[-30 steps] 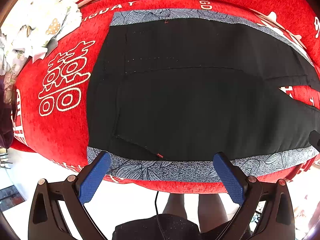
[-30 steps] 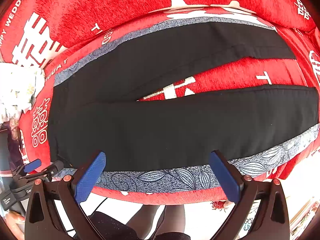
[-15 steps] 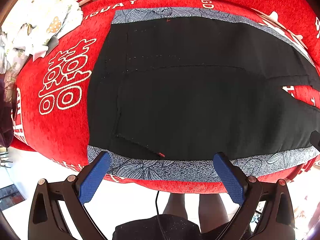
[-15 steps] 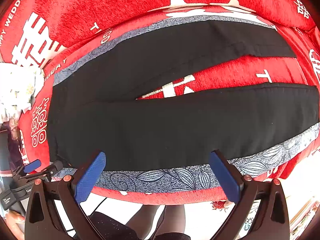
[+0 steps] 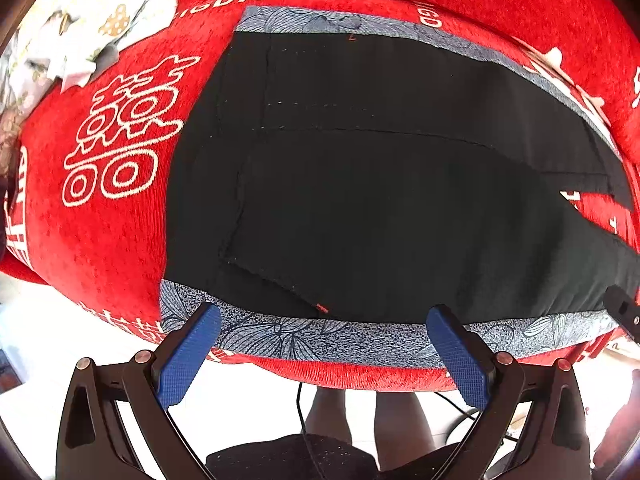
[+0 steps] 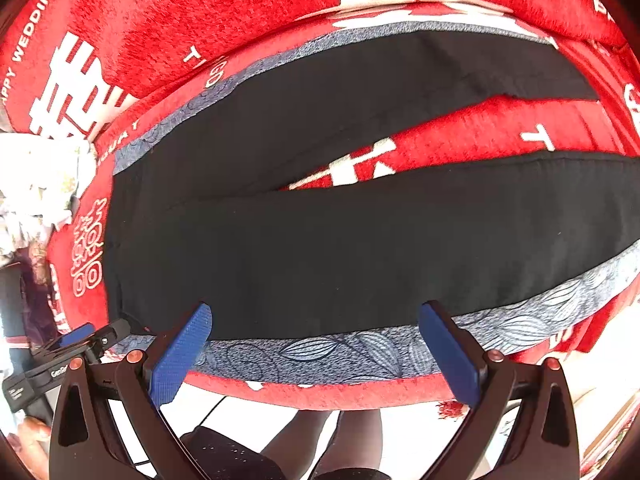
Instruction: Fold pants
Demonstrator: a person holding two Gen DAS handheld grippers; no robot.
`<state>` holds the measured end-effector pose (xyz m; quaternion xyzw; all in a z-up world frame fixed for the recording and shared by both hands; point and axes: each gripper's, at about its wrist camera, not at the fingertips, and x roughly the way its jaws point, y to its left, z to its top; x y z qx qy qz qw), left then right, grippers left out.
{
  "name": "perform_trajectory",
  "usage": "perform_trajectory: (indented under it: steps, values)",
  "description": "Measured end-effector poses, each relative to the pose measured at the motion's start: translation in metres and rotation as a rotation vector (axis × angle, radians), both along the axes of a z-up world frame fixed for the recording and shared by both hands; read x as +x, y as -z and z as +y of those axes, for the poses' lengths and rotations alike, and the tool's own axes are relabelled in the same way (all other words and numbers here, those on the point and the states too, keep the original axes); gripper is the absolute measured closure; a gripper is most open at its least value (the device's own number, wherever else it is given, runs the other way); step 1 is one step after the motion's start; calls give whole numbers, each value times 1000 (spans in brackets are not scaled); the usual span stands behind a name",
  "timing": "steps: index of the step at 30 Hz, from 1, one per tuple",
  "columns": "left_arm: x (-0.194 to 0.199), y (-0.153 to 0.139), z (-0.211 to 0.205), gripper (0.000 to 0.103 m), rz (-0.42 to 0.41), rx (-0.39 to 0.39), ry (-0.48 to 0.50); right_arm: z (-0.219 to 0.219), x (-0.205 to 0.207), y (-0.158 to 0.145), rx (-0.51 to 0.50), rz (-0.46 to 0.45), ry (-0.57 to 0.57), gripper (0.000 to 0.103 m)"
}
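Black pants (image 5: pixel 380 200) with grey-blue patterned side stripes lie spread flat on a red couch seat, waist to the left, legs running right. In the right wrist view the pants (image 6: pixel 360 248) show both legs parted in a V. My left gripper (image 5: pixel 322 320) is open and empty, hovering over the near side stripe by the waist and pocket. My right gripper (image 6: pixel 314 322) is open and empty, over the near stripe of the near leg. The left gripper's tip also shows in the right wrist view (image 6: pixel 76 336).
The red couch cover (image 5: pixel 100 220) has white printed characters. A pile of light floral cloth (image 5: pixel 80 20) lies at the far left, also in the right wrist view (image 6: pixel 36 184). The couch backrest (image 6: pixel 200 12) rises behind. White floor and the person's legs (image 5: pixel 372 416) are below.
Both views shift only slightly; the pants lie unchanged and both grippers stay open.
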<state>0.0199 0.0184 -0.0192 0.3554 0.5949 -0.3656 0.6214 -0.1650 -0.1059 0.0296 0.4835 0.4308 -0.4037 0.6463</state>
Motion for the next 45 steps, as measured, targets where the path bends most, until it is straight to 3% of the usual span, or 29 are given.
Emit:
perform_trajectory:
  steps: [4,8,11,12,16,19,25,27,30,32,33,34,36,42,45]
  values:
    - [10,3,11,0,39,-29,-11,4,-4,9,39,-84,10,0]
    - [26,11,34,0,155,-88,-51,17,-12,27,113,-251,12,1]
    - [39,25,59,0,221,-121,-73,32,-20,48,207,-349,18,13]
    - [45,32,64,0,270,-138,-86,37,-24,57,239,-369,26,18]
    - [58,69,92,0,442,-125,-173,57,-43,99,353,-492,106,18]
    - [62,92,97,0,509,-133,-229,63,-53,120,396,-574,158,18]
    - [59,86,80,0,605,-245,-275,60,-69,128,368,-762,218,18]
    - [57,84,74,3,591,-252,-257,54,-72,127,347,-813,241,18]
    - [62,76,68,28,534,-231,-248,49,-75,129,364,-850,269,22]
    - [80,73,76,68,556,-241,-254,49,-77,126,393,-840,289,58]
    - [88,70,78,74,578,-240,-263,50,-79,124,393,-817,300,84]
    - [88,65,76,76,582,-240,-262,52,-87,121,379,-805,307,95]
    - [94,49,72,76,558,-265,-225,47,-91,102,345,-787,313,95]
    - [98,4,34,76,473,-327,-158,-15,-72,36,193,-775,144,98]
    - [95,1,28,76,438,-320,-155,-38,-59,26,225,-770,119,97]
